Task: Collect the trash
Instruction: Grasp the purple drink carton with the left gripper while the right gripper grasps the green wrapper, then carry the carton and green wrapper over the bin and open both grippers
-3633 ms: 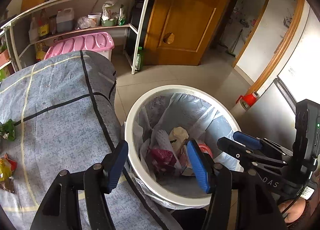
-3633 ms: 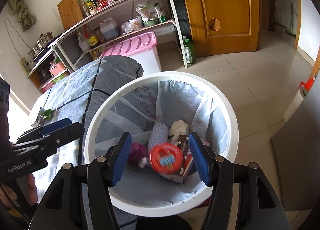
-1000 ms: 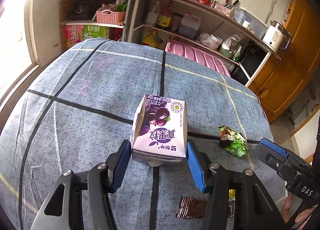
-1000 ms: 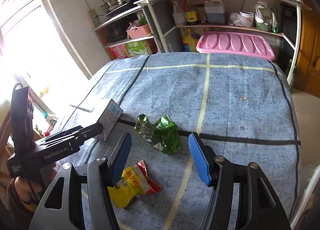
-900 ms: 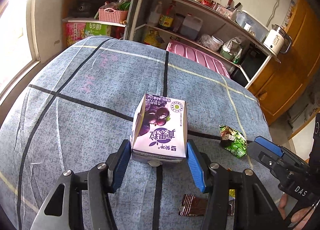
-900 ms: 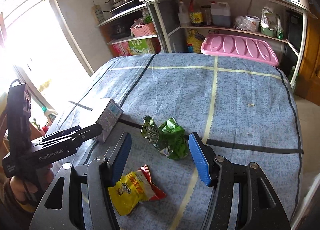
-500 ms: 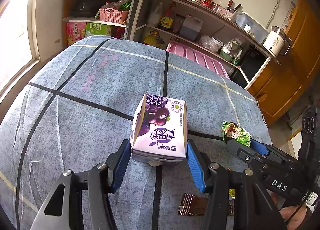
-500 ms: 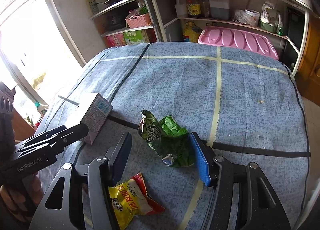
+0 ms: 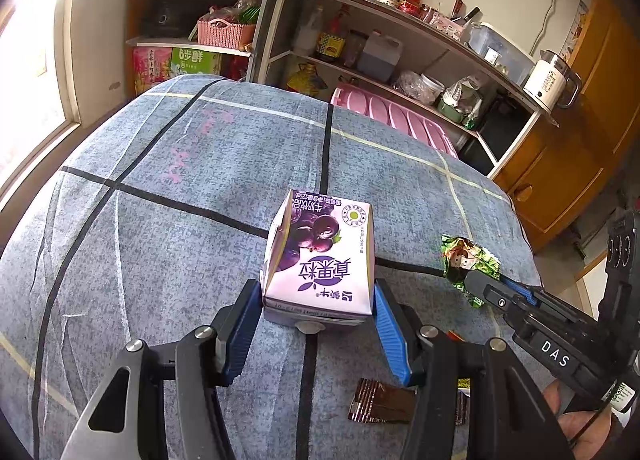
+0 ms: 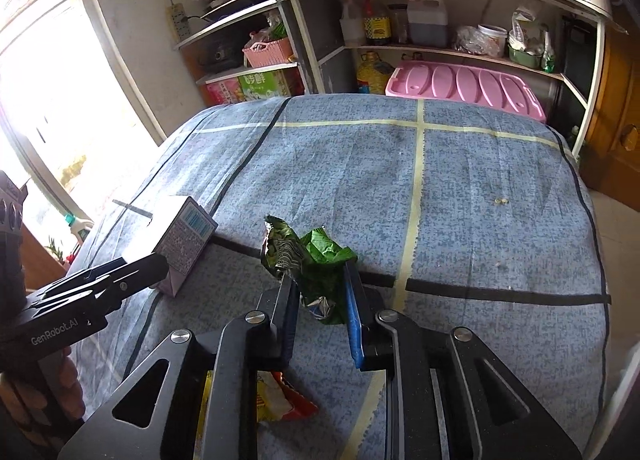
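A purple-and-white milk carton (image 9: 320,256) stands on the blue-grey tablecloth (image 9: 160,220), and my left gripper (image 9: 316,288) is shut on its lower sides. The carton (image 10: 184,240) also shows at the left of the right wrist view, behind the left gripper (image 10: 120,276). A crumpled green wrapper (image 10: 320,260) sits between the fingers of my right gripper (image 10: 318,276), whose jaws are closing tight with the pads pressing on it. From the left wrist view, the right gripper (image 9: 480,284) reaches in from the right onto the green wrapper (image 9: 464,256).
A yellow-and-red snack packet (image 10: 276,400) lies under the right gripper. A brown wrapper (image 9: 380,406) lies near the front edge. Behind the table stand a stocked shelf unit (image 9: 360,40), a pink-lidded box (image 10: 464,88) and a wooden cabinet (image 9: 580,132).
My right gripper moved forward over the green wrapper and its jaws came together on it. The left gripper stayed still, holding the carton.
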A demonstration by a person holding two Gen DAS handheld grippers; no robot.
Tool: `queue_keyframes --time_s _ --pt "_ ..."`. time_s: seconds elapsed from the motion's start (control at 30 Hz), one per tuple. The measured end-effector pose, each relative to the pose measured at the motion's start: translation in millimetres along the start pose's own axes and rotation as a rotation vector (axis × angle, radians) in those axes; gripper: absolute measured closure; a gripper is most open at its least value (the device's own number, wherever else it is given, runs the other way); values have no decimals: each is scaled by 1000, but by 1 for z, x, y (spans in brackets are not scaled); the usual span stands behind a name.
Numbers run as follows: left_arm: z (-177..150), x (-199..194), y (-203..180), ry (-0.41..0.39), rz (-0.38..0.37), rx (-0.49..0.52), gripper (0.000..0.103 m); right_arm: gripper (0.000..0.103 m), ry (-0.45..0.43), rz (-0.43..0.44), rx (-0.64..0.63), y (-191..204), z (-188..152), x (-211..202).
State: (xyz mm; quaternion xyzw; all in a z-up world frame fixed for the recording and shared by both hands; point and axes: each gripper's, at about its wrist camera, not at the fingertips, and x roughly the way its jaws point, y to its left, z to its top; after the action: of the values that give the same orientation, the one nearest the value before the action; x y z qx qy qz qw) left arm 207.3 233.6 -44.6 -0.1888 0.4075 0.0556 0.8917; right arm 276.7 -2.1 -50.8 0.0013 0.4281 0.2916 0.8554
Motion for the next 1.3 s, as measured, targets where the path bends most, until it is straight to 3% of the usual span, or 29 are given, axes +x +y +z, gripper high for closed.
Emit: queue_keyframes --time_s 0.27,0.7,1.3 --pt "-6 -24 -23 -20 -31 48 48 81 -55 14 34 -10 -6 -38" --pt "-37 -64 -113 -47 -156 184 48 81 -138 -30 94 -41 -36 -117" --pt "-95 -59 -248 31 -327 365 47 81 -199 -184 268 -136 -101 -210"
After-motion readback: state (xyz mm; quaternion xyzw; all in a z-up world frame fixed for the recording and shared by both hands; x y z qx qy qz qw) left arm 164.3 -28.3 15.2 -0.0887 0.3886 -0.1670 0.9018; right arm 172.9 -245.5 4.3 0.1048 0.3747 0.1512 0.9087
